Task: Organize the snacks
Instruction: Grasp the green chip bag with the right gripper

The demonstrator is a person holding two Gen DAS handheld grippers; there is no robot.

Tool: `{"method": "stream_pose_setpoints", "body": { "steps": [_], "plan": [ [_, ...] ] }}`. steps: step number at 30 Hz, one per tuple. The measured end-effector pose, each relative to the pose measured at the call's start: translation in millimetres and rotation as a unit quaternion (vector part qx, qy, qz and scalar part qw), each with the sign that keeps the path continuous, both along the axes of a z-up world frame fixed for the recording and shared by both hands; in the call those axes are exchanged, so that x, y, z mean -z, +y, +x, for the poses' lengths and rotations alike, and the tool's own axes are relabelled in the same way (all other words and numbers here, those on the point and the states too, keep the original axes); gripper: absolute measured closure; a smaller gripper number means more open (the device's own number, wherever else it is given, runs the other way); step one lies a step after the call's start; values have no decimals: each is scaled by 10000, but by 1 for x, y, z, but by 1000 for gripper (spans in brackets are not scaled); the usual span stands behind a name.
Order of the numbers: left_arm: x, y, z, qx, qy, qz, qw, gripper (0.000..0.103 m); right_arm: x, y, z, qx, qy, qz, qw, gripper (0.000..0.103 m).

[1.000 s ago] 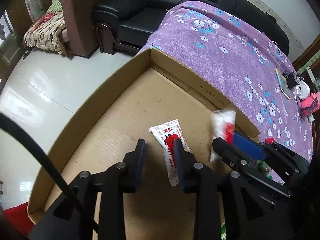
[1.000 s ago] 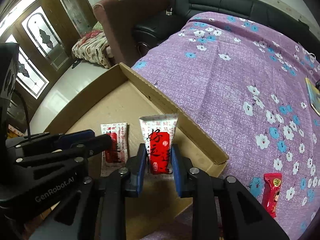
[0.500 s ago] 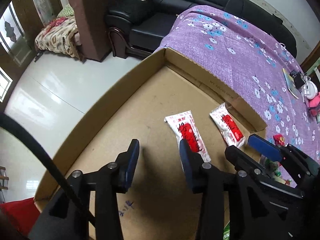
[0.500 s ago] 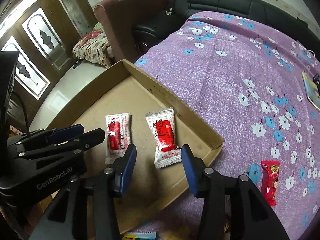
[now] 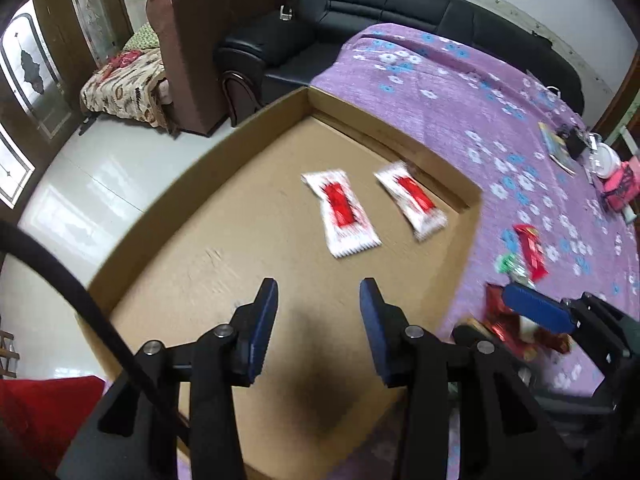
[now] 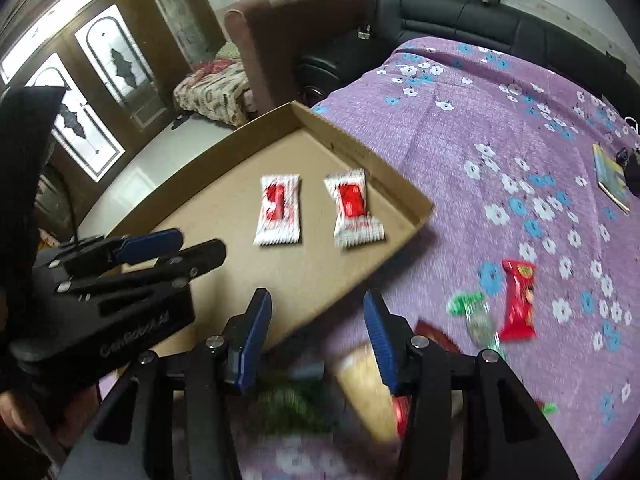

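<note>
A shallow cardboard box [image 5: 224, 240] lies on the purple flowered cloth [image 6: 480, 120]. Two white snack packets with red labels lie flat in it side by side: one [image 5: 340, 208] to the left, the other [image 5: 412, 196] nearer the box's right wall. My left gripper [image 5: 318, 286] hovers over the box's near part, its jaws opening with nothing between them. My right gripper [image 6: 316, 296] hangs over the box's near right edge [image 6: 360, 280], jaws opening too and empty. Below it blurs a heap of loose snacks, among them a tan packet [image 6: 364, 384].
On the cloth right of the box lie a red packet [image 6: 518, 300] and a green one [image 6: 476, 316]. A book [image 6: 610, 176] lies far right. A black sofa [image 5: 380, 4] and a brown armchair [image 5: 192, 40] stand behind; white floor [image 5: 80, 184] drops off left.
The right gripper has let go of its packet, which now lies flat in the box. Both grippers have drawn back toward the near side and their jaws have widened.
</note>
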State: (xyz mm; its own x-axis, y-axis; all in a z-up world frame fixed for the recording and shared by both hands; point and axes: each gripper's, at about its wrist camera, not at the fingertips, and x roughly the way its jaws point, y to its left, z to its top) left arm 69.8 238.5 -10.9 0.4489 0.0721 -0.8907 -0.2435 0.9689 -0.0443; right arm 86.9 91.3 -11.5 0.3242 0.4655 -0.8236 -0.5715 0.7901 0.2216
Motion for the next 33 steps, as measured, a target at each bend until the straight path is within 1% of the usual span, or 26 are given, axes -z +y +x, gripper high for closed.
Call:
{"method": "stream_pose_setpoints", "body": {
  "steps": [1,4,7,11,14,18,21,25,28,31,33],
  "plan": [
    [-1,-5,-4,21,-15,-21,10000,55,-1,-4,-7,-30,-33,3,10000,42],
    [-6,-23,-19,168,-72,-50,9998,54,-4,-21,-32,-223,-139,54,9996,42],
    [-8,-40,-31,250,-24,-197,9995,51,1,-47,-51,-208,-63,133,9997,42],
    [-3,-57,-40,295,57,-445,9986,50,17,-95,-71,144,202,189,9995,42],
    [3,-73,-40,419,131,-320,9985,50,28,-130,-77,464,341,152,9982,42],
    [10,-95,-39,536,215,-194,9981,50,32,-164,-78,821,450,283,9952,42],
    [15,-100,-36,392,231,-132,9989,50,32,-179,-80,917,462,379,9940,42],
    [24,-100,-30,57,303,-207,9993,50,33,-187,-84,868,438,365,9946,42],
    [28,-97,-26,-200,284,-256,9991,50,33,-193,-84,847,424,355,9949,42],
    [30,-95,-23,-305,225,-284,9989,50,35,-190,-82,796,401,367,9953,42],
    [33,-91,-21,-387,229,-312,9985,50,34,-179,-79,670,356,350,9965,42]
  ]
}}
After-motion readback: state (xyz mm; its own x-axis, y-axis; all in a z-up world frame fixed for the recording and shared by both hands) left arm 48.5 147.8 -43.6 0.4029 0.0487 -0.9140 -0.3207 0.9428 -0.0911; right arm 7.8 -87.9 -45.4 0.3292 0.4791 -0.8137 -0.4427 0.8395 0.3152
